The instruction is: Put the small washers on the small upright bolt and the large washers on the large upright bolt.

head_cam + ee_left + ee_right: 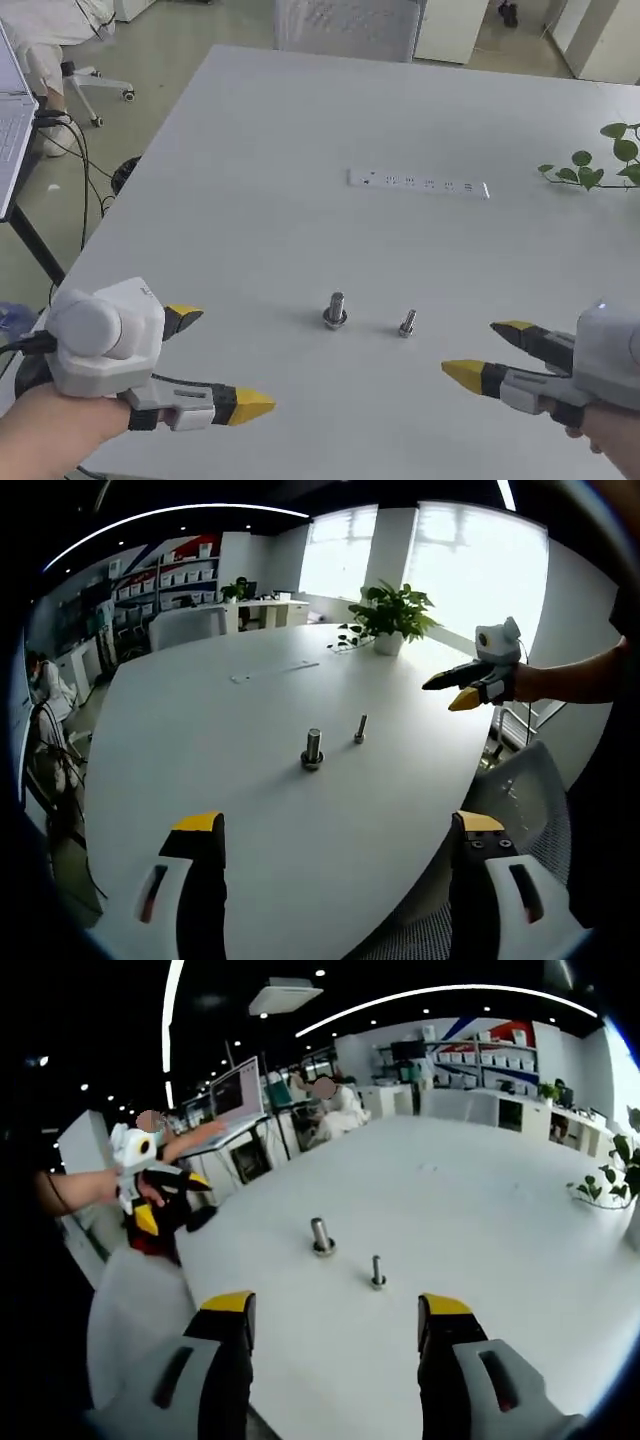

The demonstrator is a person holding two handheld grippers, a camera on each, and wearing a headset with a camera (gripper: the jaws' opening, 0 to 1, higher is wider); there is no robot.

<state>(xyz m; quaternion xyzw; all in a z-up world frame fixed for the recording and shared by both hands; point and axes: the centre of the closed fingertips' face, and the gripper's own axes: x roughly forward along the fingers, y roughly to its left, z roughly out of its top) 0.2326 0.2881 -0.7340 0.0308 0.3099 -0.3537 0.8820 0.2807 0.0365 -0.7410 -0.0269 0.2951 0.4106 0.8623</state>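
A large upright bolt (335, 310) stands on the white table with washers stacked around its base. A small upright bolt (407, 323) stands just to its right. The same large bolt (312, 750) (321, 1236) and small bolt (359, 729) (377, 1272) lie ahead of both gripper cameras. My left gripper (220, 362) (335, 830) hangs open at the table's near left edge, holding nothing. My right gripper (487, 350) (335, 1310) hangs open at the near right, also holding nothing. Each gripper is well short of the bolts.
A white power strip (418, 183) lies flat further back on the table (300, 150). A potted plant (605, 160) reaches in at the right edge. A laptop (12, 110) on a stand and cables sit off the table's left side.
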